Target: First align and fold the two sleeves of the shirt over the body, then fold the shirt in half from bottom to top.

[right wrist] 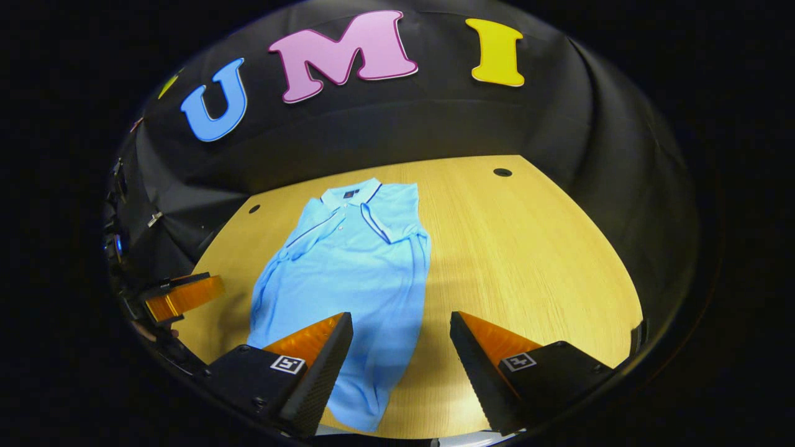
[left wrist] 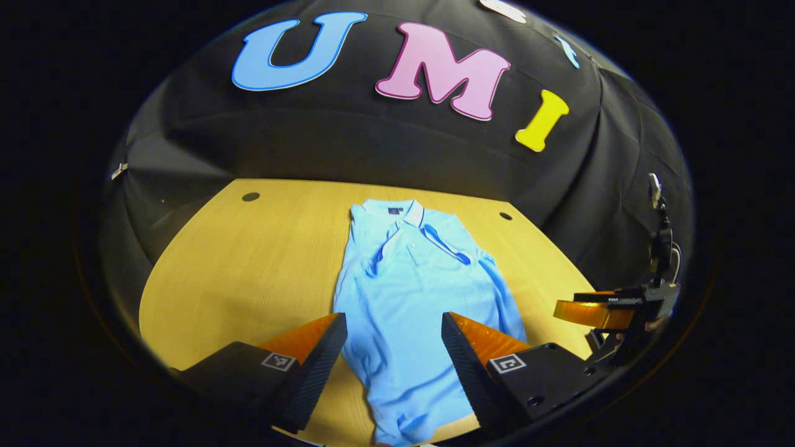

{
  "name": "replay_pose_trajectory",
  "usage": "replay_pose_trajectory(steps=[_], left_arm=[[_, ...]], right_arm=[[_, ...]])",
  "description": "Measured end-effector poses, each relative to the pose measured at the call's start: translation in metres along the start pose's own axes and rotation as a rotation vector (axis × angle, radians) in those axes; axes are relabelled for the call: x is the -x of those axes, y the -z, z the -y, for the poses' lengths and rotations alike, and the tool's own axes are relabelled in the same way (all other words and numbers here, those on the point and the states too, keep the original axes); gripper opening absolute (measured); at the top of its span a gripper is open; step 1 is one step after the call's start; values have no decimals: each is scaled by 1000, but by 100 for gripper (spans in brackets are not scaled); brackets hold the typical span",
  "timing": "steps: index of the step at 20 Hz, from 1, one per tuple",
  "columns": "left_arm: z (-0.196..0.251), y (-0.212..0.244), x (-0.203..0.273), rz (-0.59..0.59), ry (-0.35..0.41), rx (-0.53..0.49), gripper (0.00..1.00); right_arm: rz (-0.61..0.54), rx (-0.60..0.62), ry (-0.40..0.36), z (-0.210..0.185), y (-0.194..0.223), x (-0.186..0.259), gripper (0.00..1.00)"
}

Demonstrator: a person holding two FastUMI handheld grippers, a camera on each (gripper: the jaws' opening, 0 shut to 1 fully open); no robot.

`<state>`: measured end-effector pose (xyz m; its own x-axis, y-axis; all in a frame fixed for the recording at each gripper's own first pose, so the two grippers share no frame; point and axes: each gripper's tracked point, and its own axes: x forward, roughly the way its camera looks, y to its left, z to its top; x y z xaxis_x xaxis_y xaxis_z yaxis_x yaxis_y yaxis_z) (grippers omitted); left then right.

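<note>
Black cloth walls close round a pale wooden table (left wrist: 248, 267), and on it the light blue shirt (left wrist: 410, 279) lies flat, collar toward the far wall and hem toward me. Both sleeves are already folded in over the body, so the shirt makes a long narrow strip down the middle of the table.

My left tool (left wrist: 394, 347) hangs above the lower part of the shirt, tilted down at it, its fingers spread wide with only cloth showing between them and nothing held. Off to the right in the left gripper view I see my other tool, level and clear of the shirt.

My right tool (right wrist: 400, 351) hovers over the shirt's right edge near the hem, also angled downward; its left finger (right wrist: 323, 360) sits above the cloth and the other above bare table. It too is wide open and grips nothing. At the left edge of the right gripper view my left tool shows again, beside the shirt.
</note>
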<state>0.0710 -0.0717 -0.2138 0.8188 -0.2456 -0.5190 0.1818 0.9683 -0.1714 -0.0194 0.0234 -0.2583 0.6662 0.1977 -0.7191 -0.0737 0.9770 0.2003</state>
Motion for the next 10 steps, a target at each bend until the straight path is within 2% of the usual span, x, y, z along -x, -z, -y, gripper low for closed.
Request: replay_pose_trajectory(steps=[4,10], left_arm=[[4,50,25,-47,-35,-9,98],[7,118,25,-143,-97,-33,97]], right_arm=[[-56,-10,-16,-14,47,8,99],[-158,-29,-33,-28,116,5,99]])
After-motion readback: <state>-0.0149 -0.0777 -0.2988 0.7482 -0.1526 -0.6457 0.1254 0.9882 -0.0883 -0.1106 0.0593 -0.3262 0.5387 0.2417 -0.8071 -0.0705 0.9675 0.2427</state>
